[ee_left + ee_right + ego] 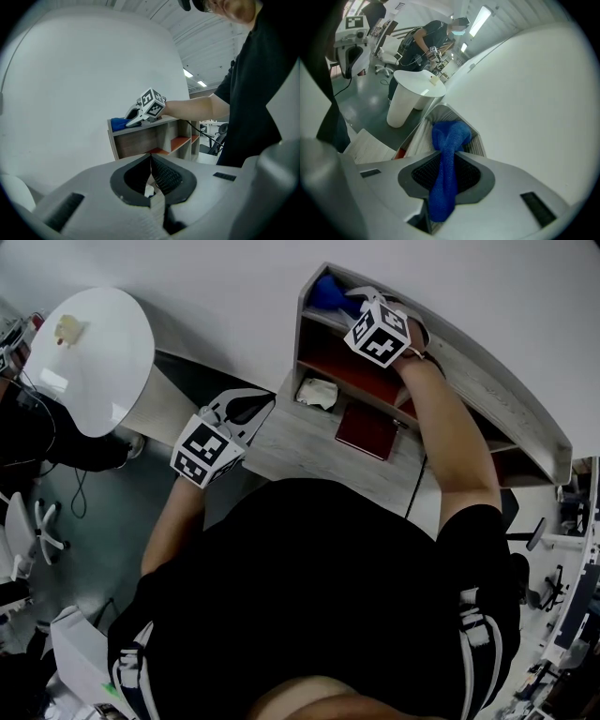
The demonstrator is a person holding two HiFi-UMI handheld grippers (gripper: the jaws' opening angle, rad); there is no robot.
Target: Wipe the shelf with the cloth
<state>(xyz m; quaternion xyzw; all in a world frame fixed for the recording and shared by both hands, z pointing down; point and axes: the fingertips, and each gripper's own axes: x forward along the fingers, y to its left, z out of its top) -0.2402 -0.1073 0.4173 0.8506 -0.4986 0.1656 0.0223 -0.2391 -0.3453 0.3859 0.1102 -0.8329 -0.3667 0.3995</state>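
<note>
The blue cloth (449,140) is clamped between the jaws of the right gripper (451,154). One end is bunched ahead of the jaw tips and the other trails back between the ribbed pads. In the head view the right gripper (356,300) is held over the top board of the shelf (487,395), with its marker cube (378,334) turned up. The cloth (328,293) is pressed onto that board at its left end, in the back corner against the white wall.

Seen from the left gripper view, the cloth (120,123) lies on the shelf (140,143) at the top board's left edge, and the right gripper (136,115) rests on it.

The left gripper (151,157) is closed, its two jaws meeting at the tips with nothing gripped between them. In the head view the left gripper (246,409) is held off the left end of the desk (300,454), apart from the shelf.

The shelf stands along the desk's back edge, and its inner boards are red-orange. A crumpled white thing (317,392) is seen on the desk near the shelf's left wall. A flat dark red book (367,430) lies just to its right, nearer the desk's front edge.

A round white table (94,362) stands well to the left of the desk, with a small pale thing (67,329) near its far edge.
</note>
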